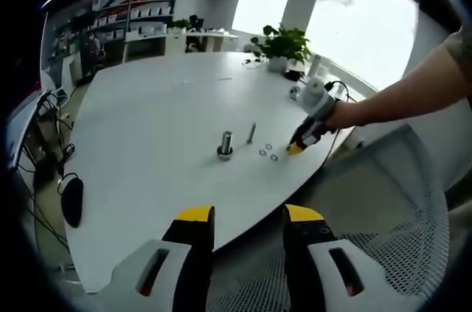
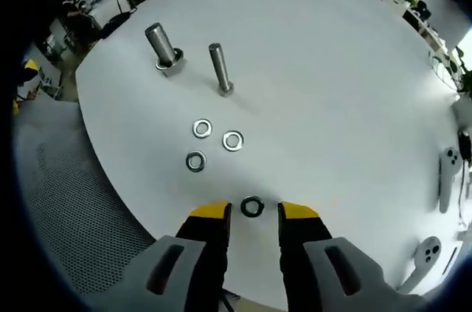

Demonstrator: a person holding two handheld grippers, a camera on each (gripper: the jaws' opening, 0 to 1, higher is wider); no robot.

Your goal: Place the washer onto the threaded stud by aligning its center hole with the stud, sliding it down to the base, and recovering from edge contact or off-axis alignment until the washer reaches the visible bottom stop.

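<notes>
Right tool (image 2: 253,212) spread around a dark washer (image 2: 252,206) on the white worktop (image 2: 332,83); 3 silver washers (image 2: 202,129) lie near the thin stud (image 2: 219,68). Left tool (image 1: 248,216) spread, empty.

Shiny metal washers (image 2: 201,129) and threaded stud (image 2: 220,68) on smooth matt white table (image 2: 332,68).

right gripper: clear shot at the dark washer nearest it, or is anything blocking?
Probably yes. The dark washer lies flat on the white table just ahead of the right gripper, between its open jaws. The three other washers and both studs sit farther off.
</notes>
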